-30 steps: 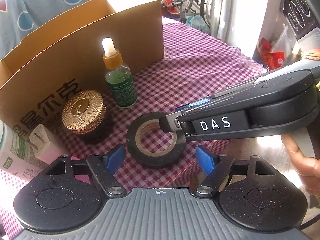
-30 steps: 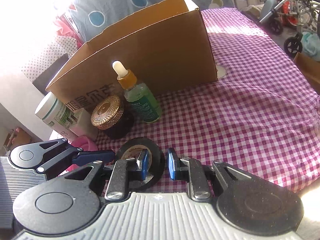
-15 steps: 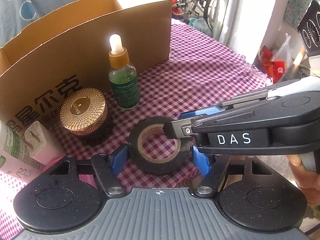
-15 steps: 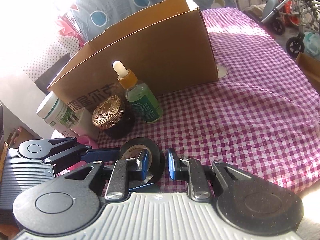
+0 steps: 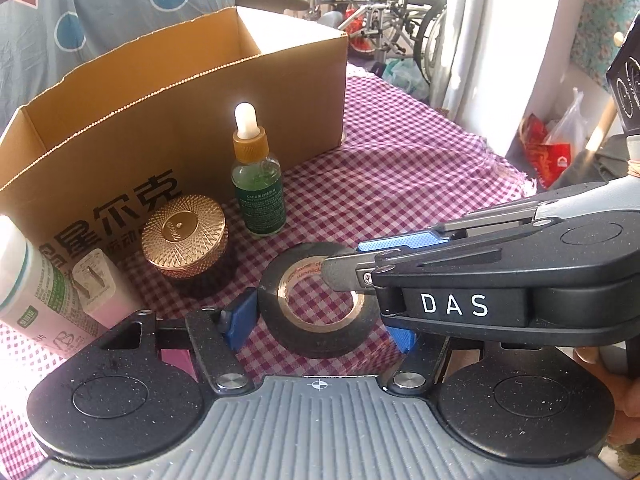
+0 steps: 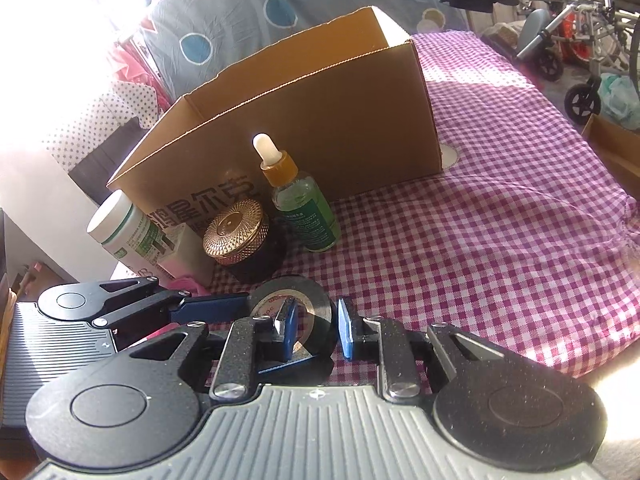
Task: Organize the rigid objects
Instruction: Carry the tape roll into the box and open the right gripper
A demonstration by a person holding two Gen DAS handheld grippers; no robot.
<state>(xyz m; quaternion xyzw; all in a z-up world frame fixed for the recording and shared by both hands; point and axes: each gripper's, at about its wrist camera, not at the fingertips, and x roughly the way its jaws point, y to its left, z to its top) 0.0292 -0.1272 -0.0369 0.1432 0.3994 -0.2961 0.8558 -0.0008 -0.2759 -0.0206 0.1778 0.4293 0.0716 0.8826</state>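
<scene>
On checked cloth (image 5: 400, 184), left hand-held gripper (image 5: 320, 320) is closing around tape roll (image 5: 320, 332); right hand-held gripper (image 6: 316, 330) pinches its wall.

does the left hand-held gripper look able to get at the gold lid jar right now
Probably not straight away: the left hand-held gripper is closing around the tape roll, which sits between it and the gold lid jar.

Black speckled left gripper (image 5: 320, 324) with blue fingers (image 5: 239, 317), grey ribbed base, silver screws.
</scene>
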